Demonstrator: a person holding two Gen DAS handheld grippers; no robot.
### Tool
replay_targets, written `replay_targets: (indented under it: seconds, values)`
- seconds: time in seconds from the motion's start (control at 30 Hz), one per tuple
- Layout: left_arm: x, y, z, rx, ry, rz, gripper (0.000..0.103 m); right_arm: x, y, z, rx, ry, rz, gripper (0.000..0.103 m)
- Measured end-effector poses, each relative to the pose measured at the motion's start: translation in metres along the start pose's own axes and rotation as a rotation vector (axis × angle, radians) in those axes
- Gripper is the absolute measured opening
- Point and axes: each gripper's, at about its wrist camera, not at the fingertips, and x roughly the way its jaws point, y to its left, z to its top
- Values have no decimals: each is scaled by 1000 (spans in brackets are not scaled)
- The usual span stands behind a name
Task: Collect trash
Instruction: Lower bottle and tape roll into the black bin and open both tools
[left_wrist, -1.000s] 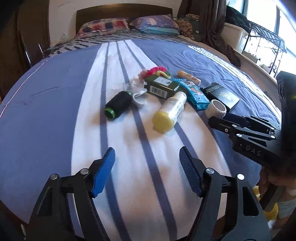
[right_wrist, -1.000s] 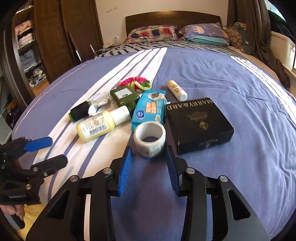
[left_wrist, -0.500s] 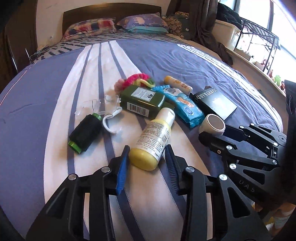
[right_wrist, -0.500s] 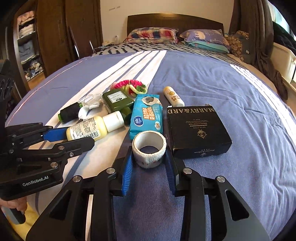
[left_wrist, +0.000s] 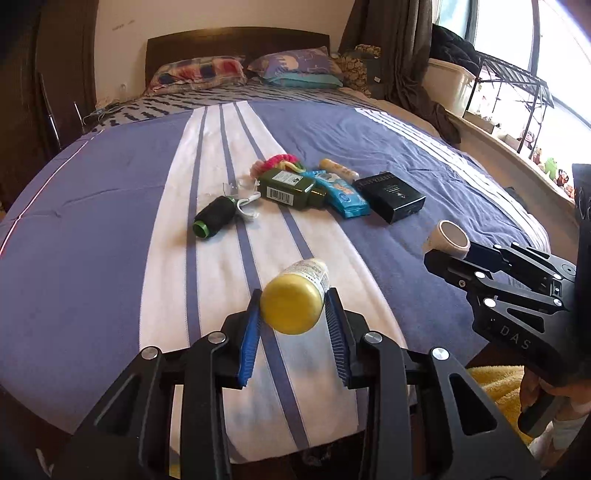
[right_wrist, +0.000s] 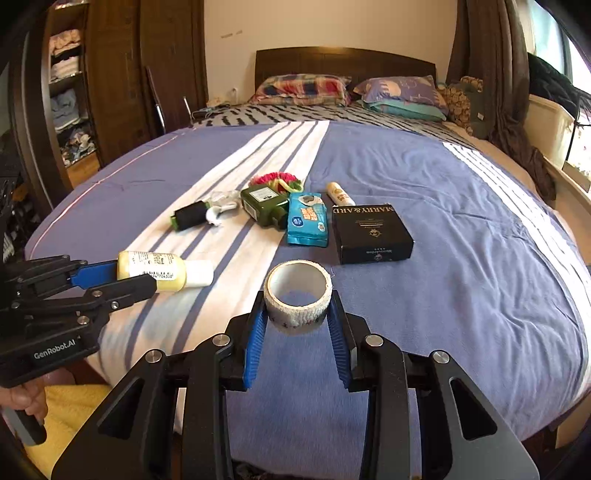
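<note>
Left claw is closing, its blue pads already pressed on the yellow bottle, which hangs clear of the bed with its base toward the camera. From the right wrist view the same bottle juts sideways out of that claw, white cap to the right.

Farther up the bed, left to right, lie a black spool, a bit of clear plastic with a white loop, a green bottle with a pink-and-green scrunchie behind it, a blue wipes pack, a small cream tube and a black box.

Right claw is clamped on a roll of white tape, held off the bed with its hole facing up. In the left wrist view the tape sits at that claw's tip.
</note>
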Motion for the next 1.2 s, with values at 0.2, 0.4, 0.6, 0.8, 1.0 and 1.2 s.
replay_targets:
  seconds: [0.2, 0.4, 0.6, 0.8, 1.0, 1.2]
  values:
    - [-41, -8, -23, -2, -41, 7, 30, -40, 8, -19, -26, -38, -3, 34]
    - [-68, -16, -41, -3, -62, 11, 30, -66, 13, -41, -37, -44, -6, 34]
    - [-82, -30, -67, 22, -51, 7, 30, -77, 12, -70, -28, -15, -1, 34]
    - [-77, -35, -97, 22, 0, -1, 30, -78, 13, -102, -29, 39, 8, 34]
    - [-56, -34, -129, 9, 83, -3, 30, -61, 15, -133, -37, 124, 4, 34]
    - [-29, -30, -158, -11, 173, -3, 30, -38, 19, -161, -38, 232, 1, 34]
